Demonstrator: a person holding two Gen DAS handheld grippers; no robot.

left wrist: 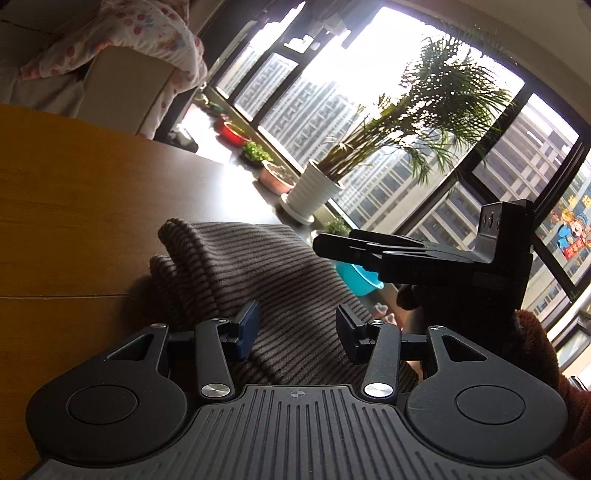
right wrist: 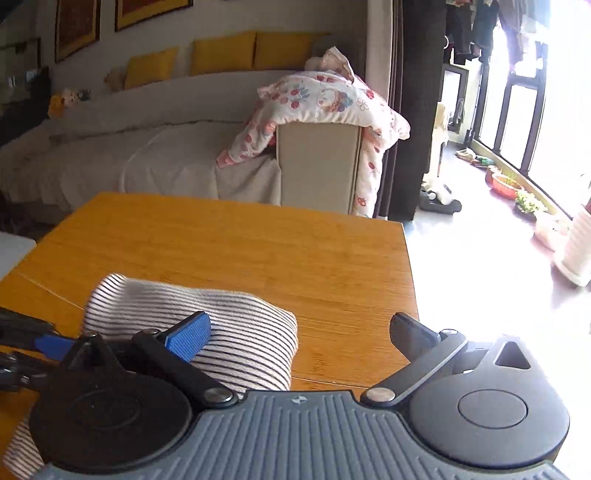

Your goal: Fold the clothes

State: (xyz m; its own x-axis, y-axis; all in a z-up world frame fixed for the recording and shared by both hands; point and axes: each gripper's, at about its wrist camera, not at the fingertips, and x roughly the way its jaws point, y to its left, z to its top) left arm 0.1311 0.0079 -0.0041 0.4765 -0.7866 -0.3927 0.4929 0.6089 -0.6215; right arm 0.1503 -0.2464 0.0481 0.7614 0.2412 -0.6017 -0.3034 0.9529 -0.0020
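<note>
Left gripper (left wrist: 297,326) hovering open over a striped garment (left wrist: 258,269) on the wooden table (left wrist: 74,221).

Its two fingers are standing apart just above the bunched cloth, gripping nothing. The right gripper (left wrist: 373,247) is reaching in from the right, its jaws looking closed. Behind, a palm in a white pot (left wrist: 312,194) is standing by the window (left wrist: 369,110), and a flowered quilt (left wrist: 147,33) is draping over a sofa arm.

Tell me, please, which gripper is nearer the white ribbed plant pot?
Right. The right gripper reaches out on the side of the white ribbed plant pot; the left gripper sits farther back over the striped garment.
</note>
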